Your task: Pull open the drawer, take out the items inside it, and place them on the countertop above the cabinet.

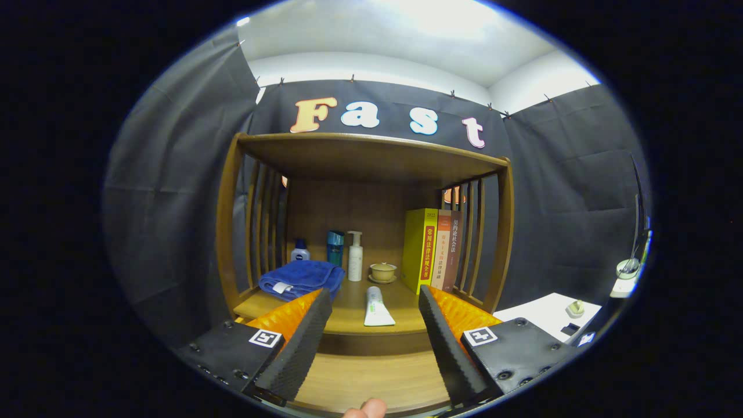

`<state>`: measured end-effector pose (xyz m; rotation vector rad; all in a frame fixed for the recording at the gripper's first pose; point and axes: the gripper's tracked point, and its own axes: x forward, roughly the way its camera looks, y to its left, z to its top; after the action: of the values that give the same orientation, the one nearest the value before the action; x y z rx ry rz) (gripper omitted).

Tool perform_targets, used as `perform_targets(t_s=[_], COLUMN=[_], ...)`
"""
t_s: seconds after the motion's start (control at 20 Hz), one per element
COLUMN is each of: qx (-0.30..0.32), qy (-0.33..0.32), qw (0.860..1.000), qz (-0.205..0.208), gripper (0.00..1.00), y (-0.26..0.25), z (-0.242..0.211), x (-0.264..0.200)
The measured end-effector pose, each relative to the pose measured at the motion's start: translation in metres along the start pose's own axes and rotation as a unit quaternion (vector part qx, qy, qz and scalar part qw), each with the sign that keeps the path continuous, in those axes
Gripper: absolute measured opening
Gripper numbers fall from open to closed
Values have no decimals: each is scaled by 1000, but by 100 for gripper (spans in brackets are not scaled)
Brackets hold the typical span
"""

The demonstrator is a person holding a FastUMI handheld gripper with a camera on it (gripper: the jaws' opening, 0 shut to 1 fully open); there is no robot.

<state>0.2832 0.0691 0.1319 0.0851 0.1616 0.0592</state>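
A wooden cabinet point(371, 157) with slatted sides and a flat top board stands against the black cloth wall, directly ahead of the gripper point(374, 325). Its countertop point(400, 293) is the open shelf surface under that top board, and everything else is placed by it. Below the countertop's front edge a light wooden surface point(360, 380) reaches toward the camera between the fingers; it may be the open drawer, but the fisheye view makes that hard to tell.

At the countertop's right end three books stand upright: a yellow book point(420, 249) and two darker books point(448, 249) touching it. At the left front lies a folded blue towel point(302, 277). Along the back, from the towel rightward, stand a small blue-capped bottle point(300, 251), a teal bottle point(335, 247), a white pump bottle point(355, 256) and a small lidded cup on a saucer point(383, 271). A white tube point(376, 306) lies flat near the countertop's front middle, cap pointing to the back.

The gripper is held wide apart with nothing between its fingers; the tube lies just beyond the gap. A fingertip point(365, 409) shows just below the fingers. To the right of the cabinet, well apart, a white table point(543, 316) carries small objects.
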Motion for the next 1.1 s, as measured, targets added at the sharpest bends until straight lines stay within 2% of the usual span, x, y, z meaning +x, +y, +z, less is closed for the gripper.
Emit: perform_targets(t_s=[0.35,0.7,0.9,1.1], qx=[33,47,33,29], qy=[-24,-34,-13,38], qw=[999,998,999,998], qz=[-4,19,17,29], gripper=[99,99,98,98], y=[-7,-3,-7,-7], z=[-25,-54,-88,-142], x=[-44,-82,-103,-114])
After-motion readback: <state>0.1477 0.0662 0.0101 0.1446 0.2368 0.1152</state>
